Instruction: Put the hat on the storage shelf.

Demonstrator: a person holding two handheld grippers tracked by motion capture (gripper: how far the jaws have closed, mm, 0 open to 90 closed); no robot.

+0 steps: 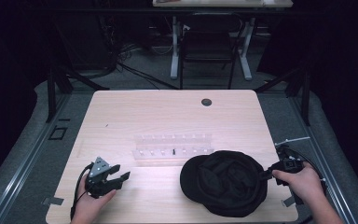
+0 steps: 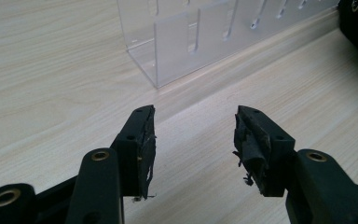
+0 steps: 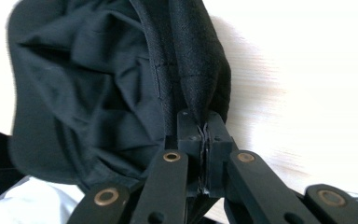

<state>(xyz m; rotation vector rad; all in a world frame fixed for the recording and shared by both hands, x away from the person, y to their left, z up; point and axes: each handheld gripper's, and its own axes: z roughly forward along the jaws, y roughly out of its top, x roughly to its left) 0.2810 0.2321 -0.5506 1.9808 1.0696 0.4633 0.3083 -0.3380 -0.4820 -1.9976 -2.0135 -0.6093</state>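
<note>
The cap (image 3: 98, 88) is pinched at its rim by the right gripper (image 3: 204, 135), whose jaws are closed tight on a fold of black fabric at the cap's right edge. In the high view the cap (image 1: 223, 182) lies crown down near the front of the table (image 1: 168, 112), its hollow facing up, with the right gripper (image 1: 266, 173) at its right side and the clear rack (image 1: 172, 149) just behind it. The left gripper (image 1: 116, 179) sits well apart at the left, jaws spread and holding nothing, pointed toward the rack (image 2: 191, 37). The step looks like lifting the cap by its rim; to do it well, the grip should stay firm on the doubled band, not loose lining, and the lift should go slow and straight so the cap hangs without swinging into the rack.
</note>
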